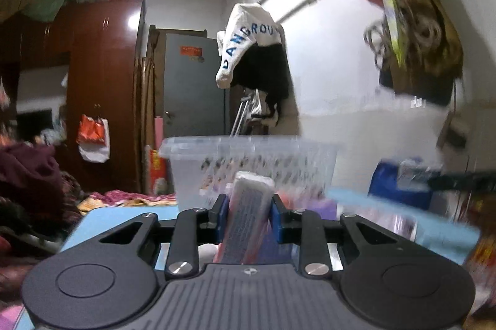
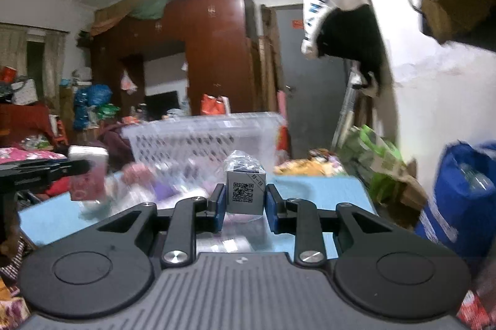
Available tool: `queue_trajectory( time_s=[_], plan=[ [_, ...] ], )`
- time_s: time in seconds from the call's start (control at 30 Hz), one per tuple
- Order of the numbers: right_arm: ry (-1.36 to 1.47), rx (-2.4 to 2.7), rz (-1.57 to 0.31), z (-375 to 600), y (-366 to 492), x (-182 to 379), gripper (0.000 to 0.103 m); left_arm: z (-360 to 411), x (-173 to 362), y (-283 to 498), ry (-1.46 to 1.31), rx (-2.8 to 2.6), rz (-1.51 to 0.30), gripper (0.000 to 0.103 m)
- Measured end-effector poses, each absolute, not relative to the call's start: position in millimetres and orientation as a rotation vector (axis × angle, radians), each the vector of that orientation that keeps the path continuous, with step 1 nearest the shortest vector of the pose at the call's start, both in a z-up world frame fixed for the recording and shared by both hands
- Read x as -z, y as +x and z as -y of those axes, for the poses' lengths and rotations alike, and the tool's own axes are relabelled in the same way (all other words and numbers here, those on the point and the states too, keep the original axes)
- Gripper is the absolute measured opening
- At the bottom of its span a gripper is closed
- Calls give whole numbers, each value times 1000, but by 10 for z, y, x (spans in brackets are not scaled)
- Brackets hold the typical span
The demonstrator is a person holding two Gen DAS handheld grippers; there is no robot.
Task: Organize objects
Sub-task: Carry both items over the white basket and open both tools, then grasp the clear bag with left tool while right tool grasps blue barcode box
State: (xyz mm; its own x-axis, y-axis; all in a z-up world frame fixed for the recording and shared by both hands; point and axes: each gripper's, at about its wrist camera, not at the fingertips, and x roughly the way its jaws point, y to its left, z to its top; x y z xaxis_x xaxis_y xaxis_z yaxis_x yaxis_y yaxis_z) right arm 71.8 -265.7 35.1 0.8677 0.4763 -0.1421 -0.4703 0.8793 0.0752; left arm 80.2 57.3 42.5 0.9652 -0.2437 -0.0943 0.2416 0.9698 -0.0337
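Left gripper (image 1: 246, 213) is clamping a flat red-and-grey packet (image 1: 245, 224) between its blue fingers (image 1: 222, 217), closed snug on its long sides; it is looking light and fairly stiff, so probably no crush risk. Right gripper (image 2: 243, 206) is pinching a small grey QR-code box (image 2: 245, 192) at mid-height, its crinkly plastic wrap sticking out above the fingers, likely slippery, so grip the card walls. Clear perforated basket (image 2: 201, 138) is sitting just beyond both fingertips, over the blue table (image 2: 325, 190).

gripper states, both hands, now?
Left gripper: closed on a flat pink-edged packet with a white end.
Right gripper: closed on a small grey box with a QR code.
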Motion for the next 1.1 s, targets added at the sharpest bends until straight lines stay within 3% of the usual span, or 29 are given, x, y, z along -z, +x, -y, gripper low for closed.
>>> queue_trajectory(
  time_s=[0.27,0.47,0.5,0.57,0.63,0.67,0.83,0.97,1.1],
  plan=[
    [-39,-572,-159,1878,1651,-1166,30,-704,-1273,1695,-254,361,-138,30],
    [-110,-514,-296,1442,2321,-1137,31,-614,-1293,2405,-289,298,-278,34],
    [-112,-511,-315,1420,2353,-1101,35,-609,-1264,2451,-295,262,-277,39],
    [-80,-504,-317,1478,2307,-1062,55,-593,-1225,2482,-286,221,-286,72],
    [-42,-527,-280,1637,2117,-1055,91,-621,-1197,2336,-277,223,-259,73],
    [-31,-538,-253,1735,1975,-1051,100,-651,-1192,2215,-270,229,-231,75],
    [-10,-526,-171,2290,1203,-690,103,-814,-947,1423,-210,223,-182,89],
    [25,-505,-214,2616,765,-120,103,-978,-523,956,-193,181,-212,90],
    [8,-531,-267,2578,747,107,103,-1093,-282,902,-213,173,-286,90]
  ],
)
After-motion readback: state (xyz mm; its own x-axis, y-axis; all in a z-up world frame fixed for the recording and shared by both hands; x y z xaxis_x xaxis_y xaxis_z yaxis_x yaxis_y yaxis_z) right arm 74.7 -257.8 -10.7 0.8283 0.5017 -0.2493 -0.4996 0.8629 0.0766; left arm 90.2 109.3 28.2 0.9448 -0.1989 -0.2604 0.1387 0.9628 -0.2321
